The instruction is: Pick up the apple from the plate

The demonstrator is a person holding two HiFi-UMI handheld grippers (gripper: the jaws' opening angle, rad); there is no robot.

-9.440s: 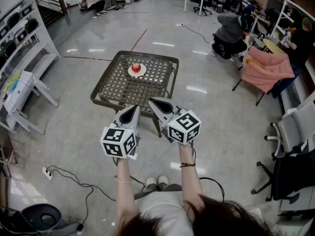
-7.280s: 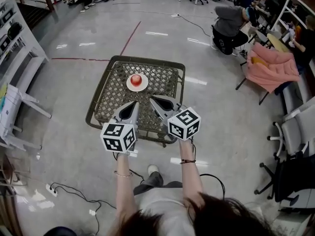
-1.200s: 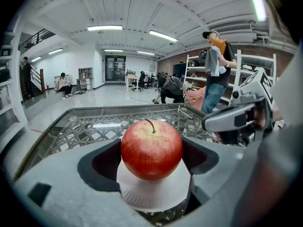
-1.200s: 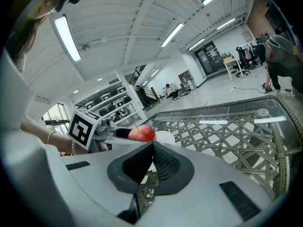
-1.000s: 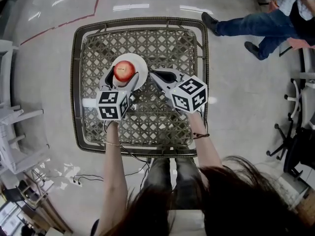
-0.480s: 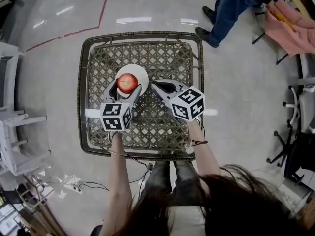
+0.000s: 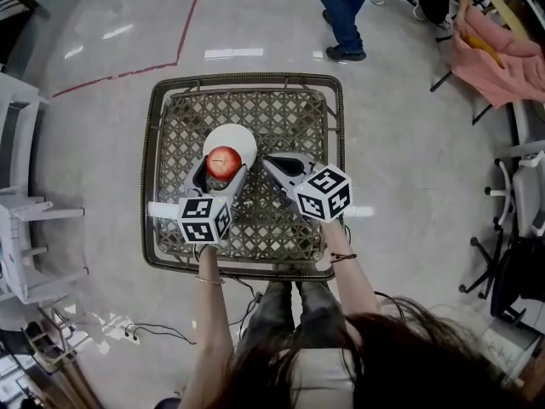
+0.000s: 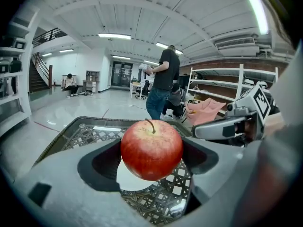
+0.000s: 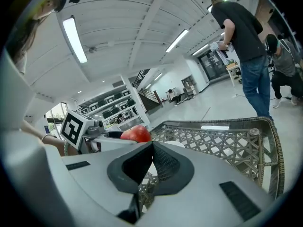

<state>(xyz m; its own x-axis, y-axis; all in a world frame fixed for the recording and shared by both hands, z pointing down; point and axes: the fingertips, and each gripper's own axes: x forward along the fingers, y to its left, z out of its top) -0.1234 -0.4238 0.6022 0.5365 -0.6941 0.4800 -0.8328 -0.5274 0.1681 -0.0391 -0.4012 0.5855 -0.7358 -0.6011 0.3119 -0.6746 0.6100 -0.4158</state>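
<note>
- The left gripper (image 7: pixel 220 170) is clamped on the round red apple with a short stem (image 8: pixel 151 149). Its dark pads press on the fruit's two sides, in the middle of the left gripper view.
- The right gripper (image 9: pixel 151 148) has its jaws together with nothing between them. It hangs just right of the apple in the head view.
- The apple looks raised a little over the white round plate (image 7: pixel 234 136), whose near part shows under it.
- Risk: the skin is smooth and curved, and the pads seem to hold only a narrow band. A tilt or a slack squeeze could let the apple roll forward out of the jaws.
- Risk: a dropped apple would likely strike the plate and roll off over the brown woven-lattice table with a dark frame (image 7: pixel 332 143).
- Risk: the right gripper is near enough to knock the plate or the apple if it swings left.
- Risk: a person in blue jeans (image 7: pixel 345 7) stands near the table's far edge, at the top of the head view, and could jostle it.
- Hidden: the apple's own bulge covers its underside, so any gap to the plate cannot be confirmed.
- Hidden: the exact pad contact lies behind the fruit, and the head view cuts the standing person off above the legs.
</note>
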